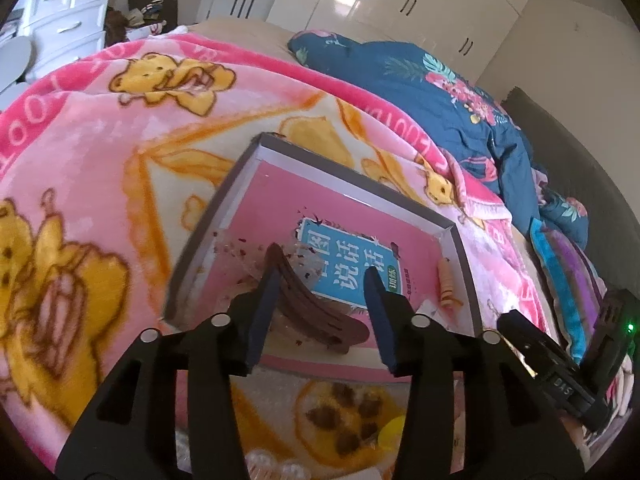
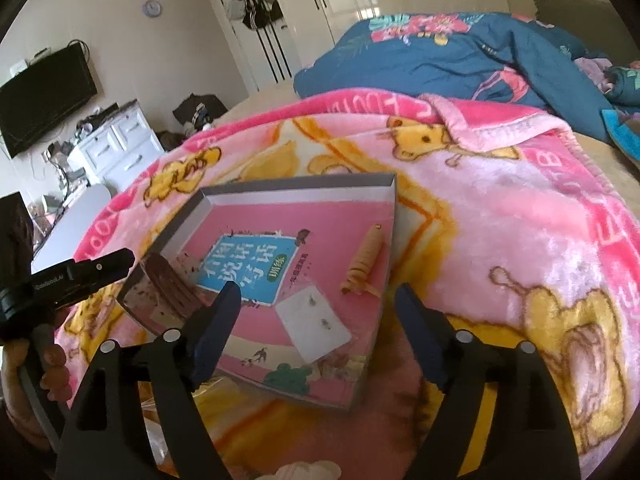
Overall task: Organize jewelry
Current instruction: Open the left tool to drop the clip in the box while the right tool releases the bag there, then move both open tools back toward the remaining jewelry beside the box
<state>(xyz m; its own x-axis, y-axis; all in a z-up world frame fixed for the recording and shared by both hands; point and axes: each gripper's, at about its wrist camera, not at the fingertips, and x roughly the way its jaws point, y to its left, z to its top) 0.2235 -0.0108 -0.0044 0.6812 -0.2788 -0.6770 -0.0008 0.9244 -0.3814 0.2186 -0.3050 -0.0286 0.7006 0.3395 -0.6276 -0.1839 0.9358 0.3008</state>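
A shallow grey tray (image 1: 348, 178) (image 2: 300, 186) with a pink printed bottom lies on the bed. In it are a brown comb-like hair clip (image 1: 316, 312) (image 2: 168, 284), an orange coiled hair tie (image 1: 448, 284) (image 2: 366, 264) and a white card with two small earrings (image 2: 314, 322). My left gripper (image 1: 320, 280) stands open over the tray's near left part. The brown clip lies between its fingers, close to the left one, and is not pinched. My right gripper (image 2: 318, 290) is open wide just above the white card, gripping nothing.
The tray rests on a pink bear-print blanket (image 1: 100, 152) (image 2: 520, 208). A blue floral duvet (image 1: 460, 92) (image 2: 460, 56) is bunched behind it. Clear wrapping and small pale items (image 1: 280, 468) lie near me. A hand (image 2: 52, 360) holds the left gripper. White drawers (image 2: 120, 148) stand beyond the bed.
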